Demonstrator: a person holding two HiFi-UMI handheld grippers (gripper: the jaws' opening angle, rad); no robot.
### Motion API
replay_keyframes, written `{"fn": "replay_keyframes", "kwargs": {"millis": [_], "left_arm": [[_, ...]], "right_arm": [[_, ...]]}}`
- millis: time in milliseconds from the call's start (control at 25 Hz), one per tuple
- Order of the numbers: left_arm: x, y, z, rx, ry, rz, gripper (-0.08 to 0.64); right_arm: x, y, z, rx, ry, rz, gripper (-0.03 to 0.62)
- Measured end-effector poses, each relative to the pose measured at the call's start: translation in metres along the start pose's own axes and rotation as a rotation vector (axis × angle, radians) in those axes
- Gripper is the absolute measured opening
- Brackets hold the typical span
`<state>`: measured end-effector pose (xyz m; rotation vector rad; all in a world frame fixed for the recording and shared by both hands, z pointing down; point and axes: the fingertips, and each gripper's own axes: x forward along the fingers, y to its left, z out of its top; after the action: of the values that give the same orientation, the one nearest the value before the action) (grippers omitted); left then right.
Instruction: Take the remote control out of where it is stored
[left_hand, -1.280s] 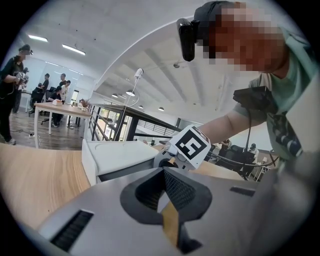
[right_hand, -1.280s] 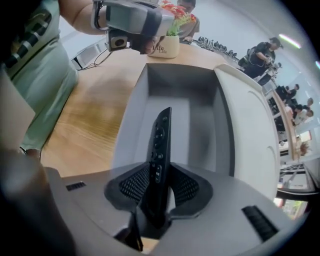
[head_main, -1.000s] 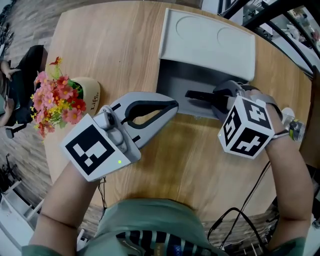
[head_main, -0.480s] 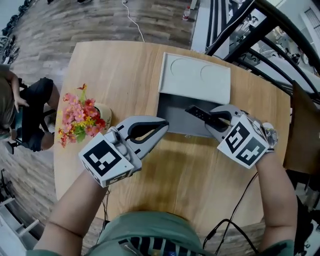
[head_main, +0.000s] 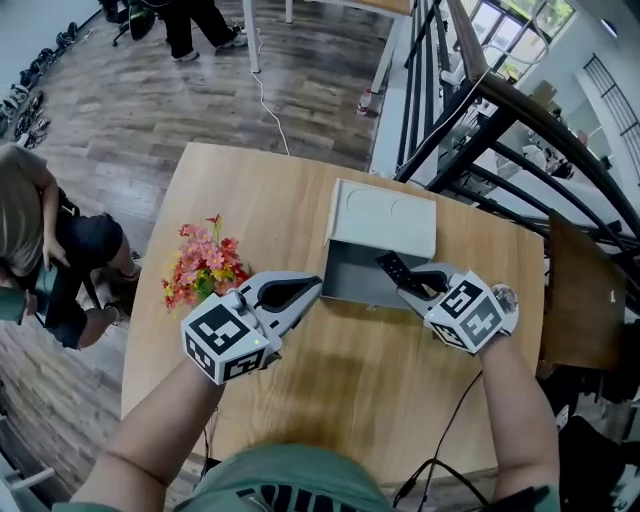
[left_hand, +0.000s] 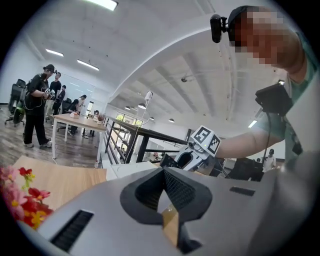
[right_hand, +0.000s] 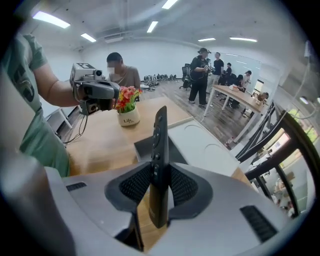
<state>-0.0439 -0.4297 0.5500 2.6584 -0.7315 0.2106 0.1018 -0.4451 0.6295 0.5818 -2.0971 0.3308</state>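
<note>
My right gripper (head_main: 410, 289) is shut on a slim black remote control (head_main: 391, 268), which points up and to the left over the front of the open grey box (head_main: 343, 284). In the right gripper view the remote control (right_hand: 159, 145) stands upright between the ribbed pads of the right gripper (right_hand: 160, 175), above the box (right_hand: 142, 146). The box's pale lid (head_main: 385, 217) lies folded back behind it. My left gripper (head_main: 314, 285) hovers left of the box, its jaw tips together and nothing in them. In the left gripper view the left gripper (left_hand: 164, 174) looks toward the right gripper (left_hand: 192, 156).
A cream pot of pink and red flowers (head_main: 203, 268) stands at the left of the round wooden table (head_main: 350, 380). A black railing (head_main: 500, 130) runs past the table's far right. A person (head_main: 40, 250) sits at the left. A dark cable (head_main: 455, 420) hangs off the near edge.
The right gripper has lifted and rolled, so the remote control has gone from lying level in the box to standing up above it. The left gripper has risen too. The head view has pulled back.
</note>
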Motion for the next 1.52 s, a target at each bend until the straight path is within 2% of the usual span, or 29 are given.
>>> {"fn": "replay_keyframes", "kwargs": {"millis": [240, 600, 720, 880, 1080, 1240, 1520], "left_arm": [[-0.021, -0.005, 0.03, 0.003, -0.017, -0.01, 0.005], [-0.088, -0.03, 0.05, 0.03, -0.022, -0.099, 0.003], [-0.106, -0.038, 0.057, 0.055, -0.017, -0.102, 0.005], [-0.117, -0.054, 0.063, 0.071, -0.03, -0.078, 0.003], [-0.106, -0.093, 0.061, 0.082, -0.037, 0.002, 0.005], [-0.087, -0.143, 0.058, 0.069, -0.055, 0.055, 0.003], [-0.051, -0.228, 0.063, 0.078, -0.071, 0.073, 0.005]], "right_arm": [[-0.026, 0.002, 0.028, 0.151, -0.112, -0.033, 0.115], [-0.062, 0.051, 0.052, 0.397, -0.267, -0.084, 0.115], [-0.076, 0.067, 0.058, 0.431, -0.303, -0.088, 0.115], [-0.099, 0.078, 0.061, 0.424, -0.355, -0.088, 0.115], [-0.141, 0.078, 0.043, 0.406, -0.45, -0.06, 0.115], [-0.167, 0.084, 0.013, 0.417, -0.513, -0.011, 0.115], [-0.213, 0.108, -0.06, 0.476, -0.552, 0.074, 0.115]]}}
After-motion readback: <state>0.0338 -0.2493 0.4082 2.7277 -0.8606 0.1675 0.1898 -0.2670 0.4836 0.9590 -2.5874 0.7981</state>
